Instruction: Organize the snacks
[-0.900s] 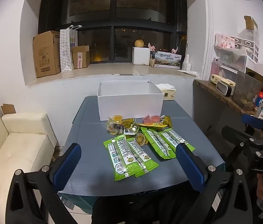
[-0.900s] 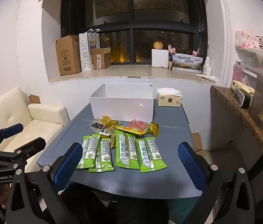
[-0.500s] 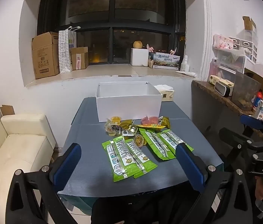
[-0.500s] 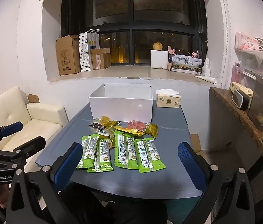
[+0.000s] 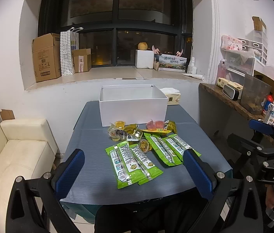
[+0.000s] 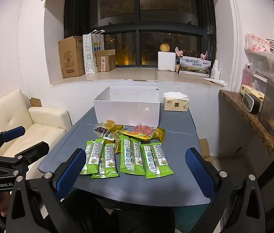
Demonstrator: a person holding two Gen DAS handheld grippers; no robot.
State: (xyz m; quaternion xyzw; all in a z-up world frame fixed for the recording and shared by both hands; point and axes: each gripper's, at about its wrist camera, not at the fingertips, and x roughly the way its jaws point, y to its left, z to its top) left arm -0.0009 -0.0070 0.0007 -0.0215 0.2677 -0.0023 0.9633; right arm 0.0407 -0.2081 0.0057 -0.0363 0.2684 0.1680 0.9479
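Several green snack packets (image 5: 132, 162) (image 6: 132, 156) lie flat on the blue-grey table (image 5: 90, 174) (image 6: 179, 136). Behind them sits a pile of small jelly cups and yellow wrappers (image 5: 129, 131) (image 6: 125, 130). An open white box (image 5: 133, 104) (image 6: 127, 106) stands at the table's far end. My left gripper (image 5: 135, 172) hovers open over the near table edge, with nothing between its blue pads. My right gripper (image 6: 137, 170) is open too and holds nothing, short of the packets. Each gripper shows at the edge of the other's view.
A tissue box (image 6: 175, 103) stands right of the white box. A cream sofa (image 5: 14, 155) lies left of the table. A wooden shelf (image 5: 234, 99) with containers runs along the right wall. Cardboard boxes (image 5: 45, 57) sit on the window sill.
Both views have shifted slightly, the table and snacks sitting a little lower and nearer in frame. Both grippers stay open. Nothing on the table has moved.
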